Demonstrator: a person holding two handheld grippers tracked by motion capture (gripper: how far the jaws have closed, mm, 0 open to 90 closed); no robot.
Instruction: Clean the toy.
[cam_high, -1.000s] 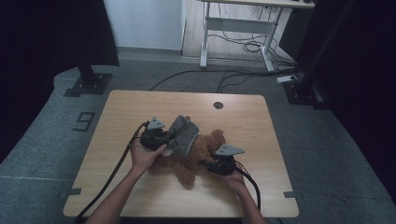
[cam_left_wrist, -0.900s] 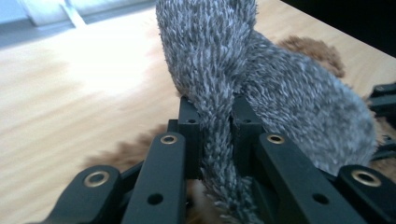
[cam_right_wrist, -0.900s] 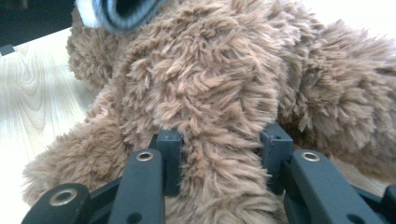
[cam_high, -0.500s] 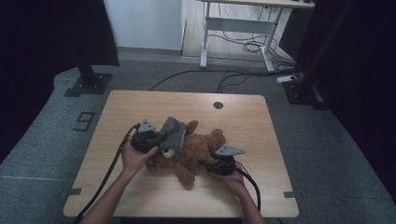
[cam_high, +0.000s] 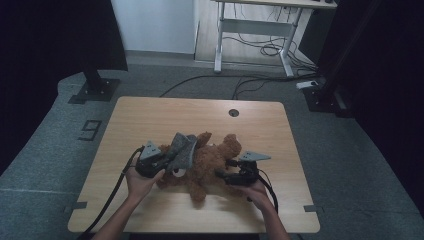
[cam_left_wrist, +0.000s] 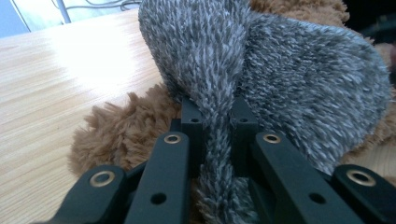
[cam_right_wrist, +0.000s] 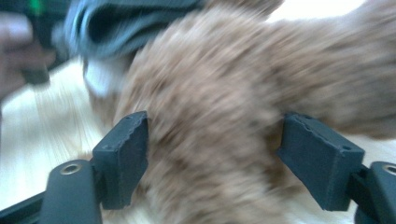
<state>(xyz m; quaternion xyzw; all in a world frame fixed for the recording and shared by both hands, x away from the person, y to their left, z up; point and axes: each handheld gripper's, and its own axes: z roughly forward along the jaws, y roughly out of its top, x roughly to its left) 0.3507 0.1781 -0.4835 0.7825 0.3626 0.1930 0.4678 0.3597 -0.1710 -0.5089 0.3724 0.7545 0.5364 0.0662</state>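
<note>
A brown teddy bear (cam_high: 212, 161) lies in the middle of the wooden table (cam_high: 150, 115). A grey knitted garment (cam_high: 181, 150) rests over the bear's left side. My left gripper (cam_high: 161, 161) is shut on a fold of this grey garment (cam_left_wrist: 280, 79), seen close up between the left gripper (cam_left_wrist: 215, 122) jaws, with brown fur (cam_left_wrist: 119, 135) below. At the bear's right side, my right gripper (cam_high: 226, 176) is open. In the blurred right gripper view, the right gripper (cam_right_wrist: 215, 149) has its jaws standing wide on either side of the bear's fur (cam_right_wrist: 219, 107), and the garment (cam_right_wrist: 126, 21) shows at the top.
A round cable hole (cam_high: 233, 112) sits near the table's far edge. Beyond the table stand a white desk frame (cam_high: 250, 35) and loose cables (cam_high: 260, 50) on the floor. A black stand base (cam_high: 95, 87) is at the far left.
My left gripper has drawn the grey garment left and toward the near edge, off the bear's body. The right gripper has stayed by the bear's right side.
</note>
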